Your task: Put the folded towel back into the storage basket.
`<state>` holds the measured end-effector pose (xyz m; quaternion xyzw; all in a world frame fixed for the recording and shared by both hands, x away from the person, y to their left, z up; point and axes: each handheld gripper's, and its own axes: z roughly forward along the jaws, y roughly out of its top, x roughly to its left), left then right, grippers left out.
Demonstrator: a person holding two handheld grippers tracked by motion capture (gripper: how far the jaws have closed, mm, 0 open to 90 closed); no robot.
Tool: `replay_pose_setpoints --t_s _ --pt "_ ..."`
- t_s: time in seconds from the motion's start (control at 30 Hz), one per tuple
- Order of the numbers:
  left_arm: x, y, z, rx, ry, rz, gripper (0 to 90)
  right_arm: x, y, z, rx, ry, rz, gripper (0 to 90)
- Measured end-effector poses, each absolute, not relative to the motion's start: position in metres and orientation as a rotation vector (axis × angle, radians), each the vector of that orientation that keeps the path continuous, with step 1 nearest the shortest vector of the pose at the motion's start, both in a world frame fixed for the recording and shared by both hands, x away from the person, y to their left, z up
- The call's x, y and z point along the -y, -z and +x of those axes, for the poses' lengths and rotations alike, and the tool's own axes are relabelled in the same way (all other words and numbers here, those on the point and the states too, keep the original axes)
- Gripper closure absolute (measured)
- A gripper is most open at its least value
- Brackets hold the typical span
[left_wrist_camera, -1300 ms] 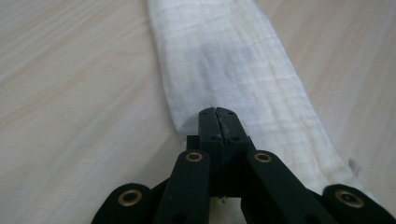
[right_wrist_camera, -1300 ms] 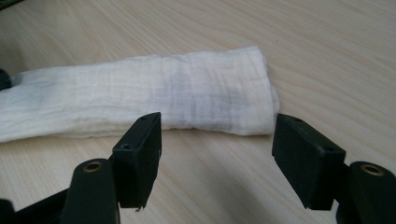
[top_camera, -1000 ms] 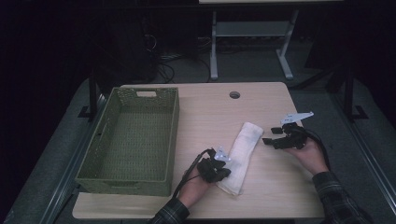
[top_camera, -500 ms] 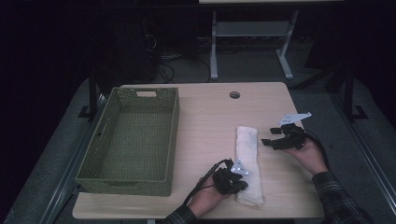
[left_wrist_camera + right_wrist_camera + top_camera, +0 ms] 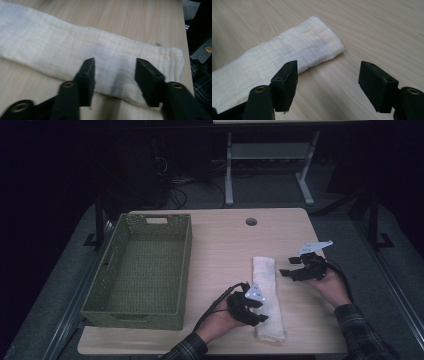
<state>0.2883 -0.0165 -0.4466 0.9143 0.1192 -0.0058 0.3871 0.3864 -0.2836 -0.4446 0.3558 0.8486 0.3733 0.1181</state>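
The towel [image 5: 267, 296] lies flat on the counter [image 5: 220, 245], folded into a long narrow strip. From my seat its long axis runs almost straight away from me, near end close to the front edge, far end toward the middle of the counter. It sits right of centre, well apart from the green basket [image 5: 142, 270] on the left side.

My left tool [image 5: 252, 307] is at the near end of the strip, coming in from its left side across the long axis. In the left gripper view the jaws stand apart with the cloth [image 5: 75, 55] between and beyond them, and nothing is pinched yet. Whether the tips touch the fabric I cannot tell.

My right tool [image 5: 295, 270] is just beside the far end, on the towel's right, pointing left toward it. In the right gripper view its jaws are wide apart over bare wood, with the rounded far end of the towel [image 5: 307, 47] ahead and to the left, near one jaw.

I judge the left is nearer to a grip; each tool has one end, so a two-ended lift looks likely.
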Motion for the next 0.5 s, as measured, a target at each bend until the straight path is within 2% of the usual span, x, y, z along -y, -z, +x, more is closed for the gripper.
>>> replay_pose_setpoints --t_s 0.23,0.37,0.5 --pt "0.032 0.449 0.298 -0.169 0.011 2.361 26.9 0.284 0.445 0.387 -2.482 -1.091 1.059 31.2" --pt "0.043 0.457 0.3 -0.113 0.024 2.382 19.0 0.284 0.446 0.387 -2.488 -1.086 1.05 31.2" --pt "0.049 0.465 0.301 -0.083 0.016 2.429 15.5 0.285 0.447 0.388 -2.496 -1.077 1.049 30.8"
